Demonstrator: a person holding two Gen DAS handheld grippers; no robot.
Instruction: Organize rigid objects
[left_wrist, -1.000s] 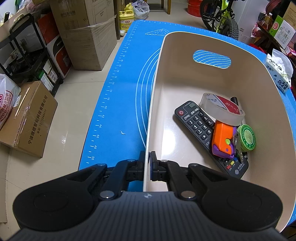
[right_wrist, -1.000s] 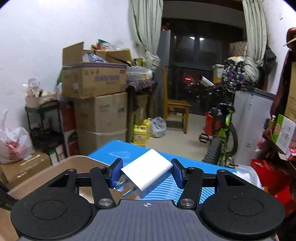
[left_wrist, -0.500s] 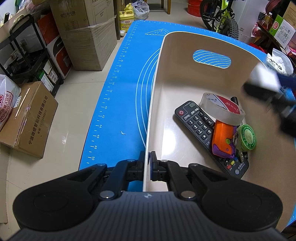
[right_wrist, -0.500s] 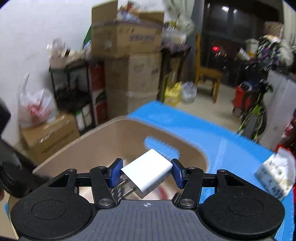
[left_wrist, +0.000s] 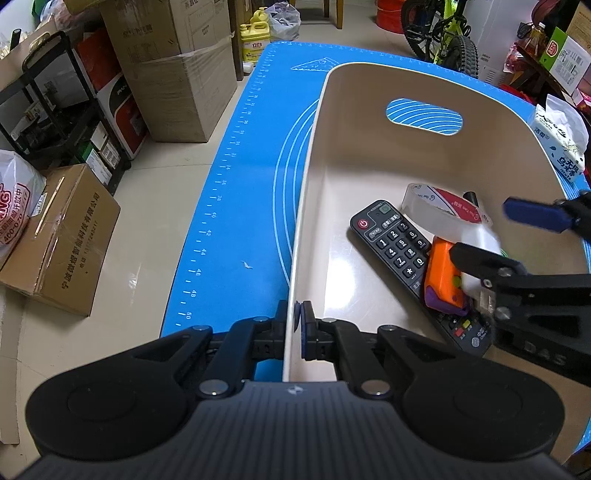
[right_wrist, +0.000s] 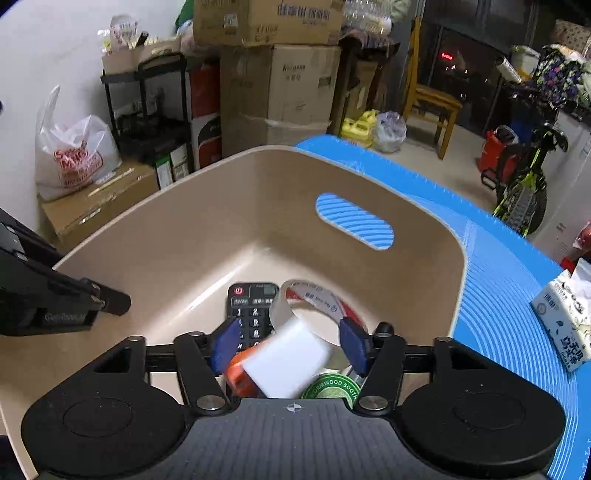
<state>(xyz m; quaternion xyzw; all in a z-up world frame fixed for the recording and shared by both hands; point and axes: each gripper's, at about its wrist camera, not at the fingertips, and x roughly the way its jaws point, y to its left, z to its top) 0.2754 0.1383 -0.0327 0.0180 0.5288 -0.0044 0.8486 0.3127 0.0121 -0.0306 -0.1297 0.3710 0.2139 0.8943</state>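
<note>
I see even indoor light with glare on the glossy beige plastic bin's (left_wrist: 369, 280) floor. Fisheye edges bend from 9 to 3 o'clock. The small white plastic charger block (right_wrist: 288, 363) is motion-blurred.

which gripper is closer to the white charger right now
Right. The right gripper has just opened with the white charger loose between its pads, over the bin; the left gripper clamps the bin's rim, further away.

My right gripper (right_wrist: 290, 345) hangs over the beige bin (right_wrist: 155, 236), jaws just spreading, and the white charger (right_wrist: 286, 363) is loose between them, blurred, touching neither pad. In the bin under it: black remote (right_wrist: 251, 302), tape roll (right_wrist: 314, 301), an orange thing (right_wrist: 240, 374), a green tin (right_wrist: 330, 387). The left gripper (right_wrist: 110, 301) sits on the bin's left rim
</note>
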